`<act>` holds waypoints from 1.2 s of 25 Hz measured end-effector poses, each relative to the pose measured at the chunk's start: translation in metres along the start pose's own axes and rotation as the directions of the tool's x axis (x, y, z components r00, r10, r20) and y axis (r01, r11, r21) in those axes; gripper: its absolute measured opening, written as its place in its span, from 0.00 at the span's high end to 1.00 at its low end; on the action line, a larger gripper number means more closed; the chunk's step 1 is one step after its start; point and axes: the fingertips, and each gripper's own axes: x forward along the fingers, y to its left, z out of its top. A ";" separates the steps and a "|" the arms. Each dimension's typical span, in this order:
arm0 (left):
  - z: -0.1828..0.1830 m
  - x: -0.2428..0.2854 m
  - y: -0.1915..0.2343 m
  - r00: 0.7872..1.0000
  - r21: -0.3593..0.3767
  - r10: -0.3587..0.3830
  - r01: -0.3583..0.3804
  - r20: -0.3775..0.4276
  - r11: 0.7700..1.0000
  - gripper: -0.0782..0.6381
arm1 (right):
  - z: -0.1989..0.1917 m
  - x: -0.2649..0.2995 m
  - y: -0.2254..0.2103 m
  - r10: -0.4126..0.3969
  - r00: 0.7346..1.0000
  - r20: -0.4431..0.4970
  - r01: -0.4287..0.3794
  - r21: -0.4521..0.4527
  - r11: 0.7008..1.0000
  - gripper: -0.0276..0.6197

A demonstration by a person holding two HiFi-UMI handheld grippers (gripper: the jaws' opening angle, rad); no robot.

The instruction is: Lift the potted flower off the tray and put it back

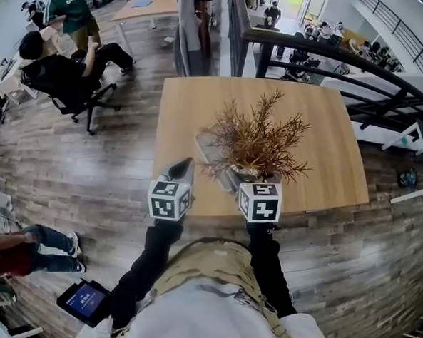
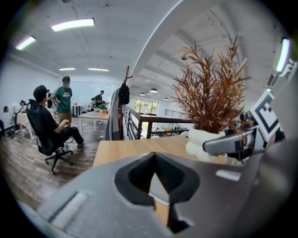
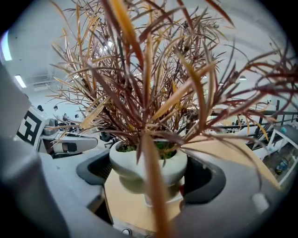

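Note:
The potted flower (image 1: 256,139), a spray of dry brown leaves in a white pot (image 3: 148,167), sits between the jaws of my right gripper (image 3: 149,183). That gripper is shut on the pot, with bare wood showing beneath it. In the head view the right gripper (image 1: 257,180) holds the pot near the table's front edge. A flat grey tray (image 1: 207,151) lies just left of it, partly hidden by leaves. My left gripper (image 1: 181,168) hovers left of the pot. Its jaws (image 2: 156,204) meet at the tips with nothing between them. Whether the pot touches the tray I cannot tell.
The wooden table (image 1: 201,107) ends just in front of both grippers. A dark railing (image 1: 361,67) runs behind and right of it. People sit and stand by an office chair (image 1: 66,84) at far left. A tablet (image 1: 83,301) lies on the floor.

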 end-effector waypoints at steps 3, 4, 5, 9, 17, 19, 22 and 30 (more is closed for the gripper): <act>0.005 0.001 0.001 1.000 0.003 0.003 -0.003 0.006 1.000 0.89 | 0.003 -0.001 -0.001 -0.001 1.000 0.003 0.001 -0.004 1.000 0.23; 0.006 0.001 0.001 1.000 0.004 0.003 -0.003 0.007 1.000 0.89 | 0.004 -0.001 -0.001 0.000 1.000 0.005 0.000 -0.005 1.000 0.23; 0.006 0.001 0.000 1.000 0.006 0.004 -0.004 0.008 1.000 0.89 | 0.004 -0.002 -0.001 0.000 1.000 0.006 0.000 -0.007 1.000 0.23; 0.006 0.001 0.000 1.000 0.014 0.001 -0.001 0.009 1.000 0.89 | 0.003 -0.003 -0.001 0.000 1.000 0.013 0.000 -0.013 1.000 0.23; 0.004 -0.001 -0.002 1.000 0.010 -0.001 0.001 0.007 1.000 0.89 | 0.004 -0.007 0.001 0.002 1.000 0.016 -0.002 -0.022 1.000 0.23; 0.002 0.000 -0.002 1.000 0.010 -0.002 0.002 0.004 1.000 0.89 | 0.002 -0.006 0.002 0.003 1.000 0.013 -0.003 -0.023 1.000 0.23; 0.000 0.001 -0.002 1.000 0.011 -0.001 0.001 -0.003 1.000 0.89 | 0.002 -0.004 0.002 0.006 1.000 0.010 -0.006 -0.023 1.000 0.23; -0.003 0.006 0.000 1.000 0.005 -0.003 0.003 -0.012 1.000 0.89 | -0.001 0.002 0.003 0.014 1.000 0.011 -0.014 -0.023 1.000 0.23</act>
